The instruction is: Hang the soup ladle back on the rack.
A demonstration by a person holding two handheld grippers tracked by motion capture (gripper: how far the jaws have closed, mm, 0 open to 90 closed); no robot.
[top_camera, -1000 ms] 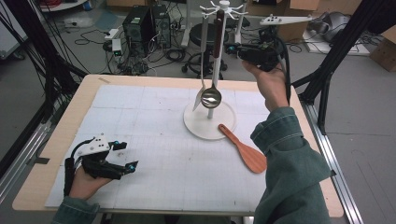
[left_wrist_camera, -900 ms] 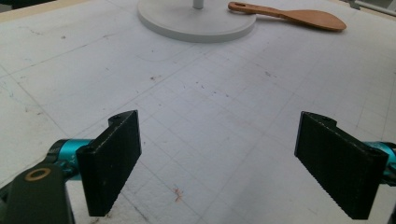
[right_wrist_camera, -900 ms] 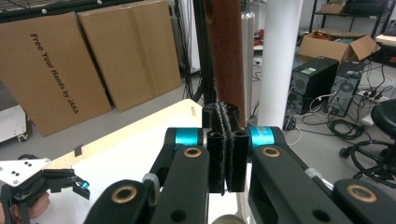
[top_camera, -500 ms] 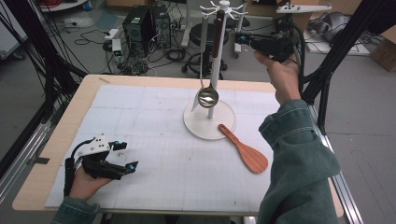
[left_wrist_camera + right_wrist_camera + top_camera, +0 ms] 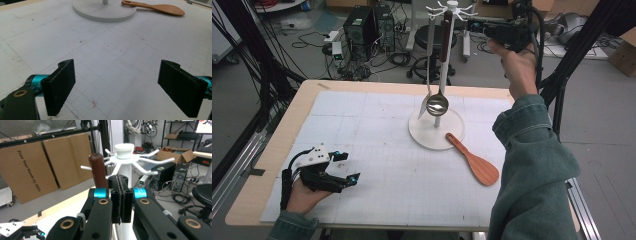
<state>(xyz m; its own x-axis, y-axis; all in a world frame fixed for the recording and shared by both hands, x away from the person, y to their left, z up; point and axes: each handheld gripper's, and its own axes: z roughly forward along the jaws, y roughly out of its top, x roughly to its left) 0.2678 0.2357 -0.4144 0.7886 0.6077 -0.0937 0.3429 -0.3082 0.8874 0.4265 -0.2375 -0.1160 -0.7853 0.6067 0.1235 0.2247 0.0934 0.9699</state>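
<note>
The right tool (image 5: pixel 121 195) is clenched: in the right gripper view its two black ribbed jaws press flat together with nothing between them. It is raised near the top of the white rack (image 5: pixel 447 30), level with the thin white hook arms that spread out from the white cap. Just behind the jaws stands the rounded dark brown wooden handle of the ladle (image 5: pixel 438 102), which hangs on one hook. The ladle's long axis is vertical, with the handle up and the shiny metal bowl down, just above the round white base (image 5: pixel 419 135) of the rack. A second, pale utensil hangs next to it; I cannot tell its kind.

On the desk (image 5: pixel 292 120), which has a light wooden edge and a white mat with a fine grid, a flat wooden spatula (image 5: pixel 473 160) lies just beside the base. Its narrow handle end is near the base rim and its broad oval blade points away toward the person's side.

The left tool (image 5: pixel 343 166) rests low on the mat, well apart from the rack. Its ribbed black pads (image 5: pixel 60 85) are released, standing wide apart over bare mat and holding nothing.
</note>
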